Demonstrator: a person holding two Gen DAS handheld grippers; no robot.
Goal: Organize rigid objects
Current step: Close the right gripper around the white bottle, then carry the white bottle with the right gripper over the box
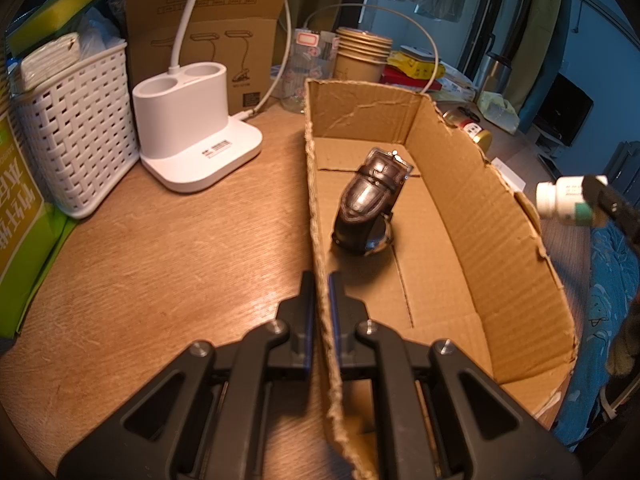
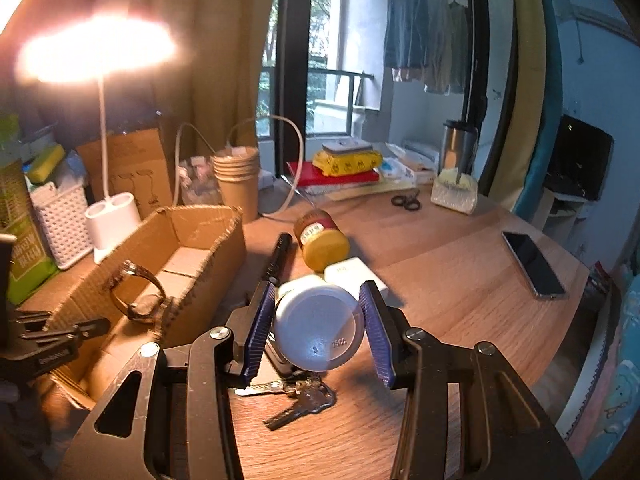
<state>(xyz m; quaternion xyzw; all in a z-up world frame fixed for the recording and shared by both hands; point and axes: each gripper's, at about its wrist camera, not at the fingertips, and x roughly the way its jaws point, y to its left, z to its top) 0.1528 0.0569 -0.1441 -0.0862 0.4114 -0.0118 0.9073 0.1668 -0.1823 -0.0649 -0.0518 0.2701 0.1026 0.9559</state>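
Your wooden worktop (image 2: 460,280) carries the cardboard box (image 1: 460,216), white lamp base (image 1: 192,128), woven basket (image 1: 80,136), plus keys (image 2: 300,400), phone (image 2: 532,264) and a yellow-lidded jar (image 2: 320,240) on its side.

The keys (image 2: 298,398) are partly hidden behind the white bottle (image 2: 318,330). The lamp head (image 2: 96,48) is washed out by glare. In the left wrist view, the print on the bottle label (image 1: 570,196) cannot be read, and the right claw (image 1: 596,200) is cut off by the picture's edge.
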